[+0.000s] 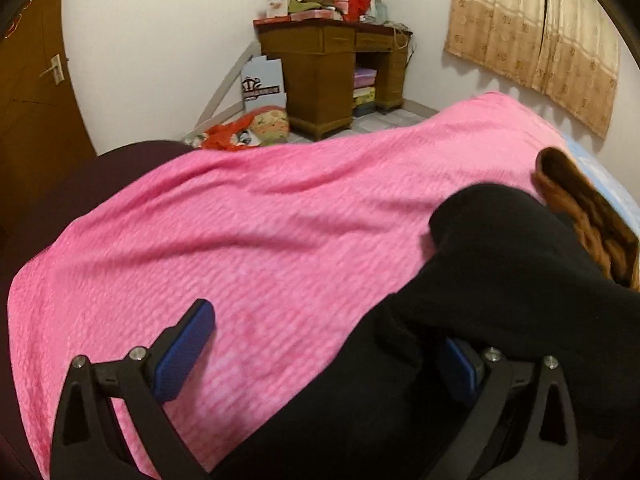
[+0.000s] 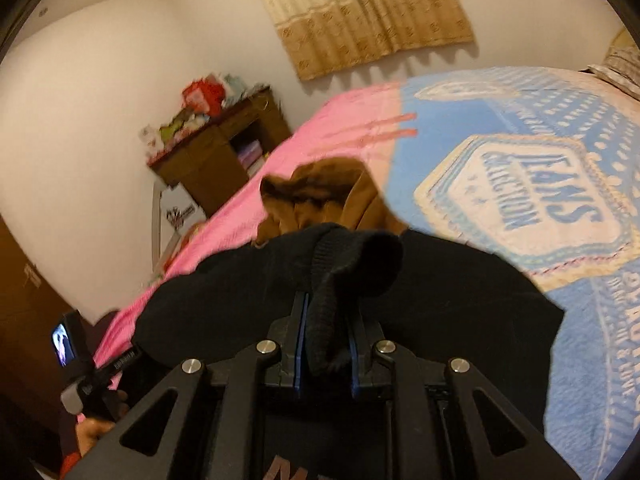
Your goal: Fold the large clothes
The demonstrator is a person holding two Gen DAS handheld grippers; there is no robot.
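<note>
Each claw is black plastic with two fingers. The left claw [image 1: 324, 344] has blue ribbed pads [image 1: 182, 354] and round silver screws. The right claw [image 2: 326, 336] has thin blue pads too, and maybe reddish letters underneath.

Black sweater [image 2: 400, 312], bright pink blanket [image 1: 260, 240], brown jacket [image 2: 320, 196], and a blue-and-cream lettered bedspread [image 2: 520, 200].
</note>
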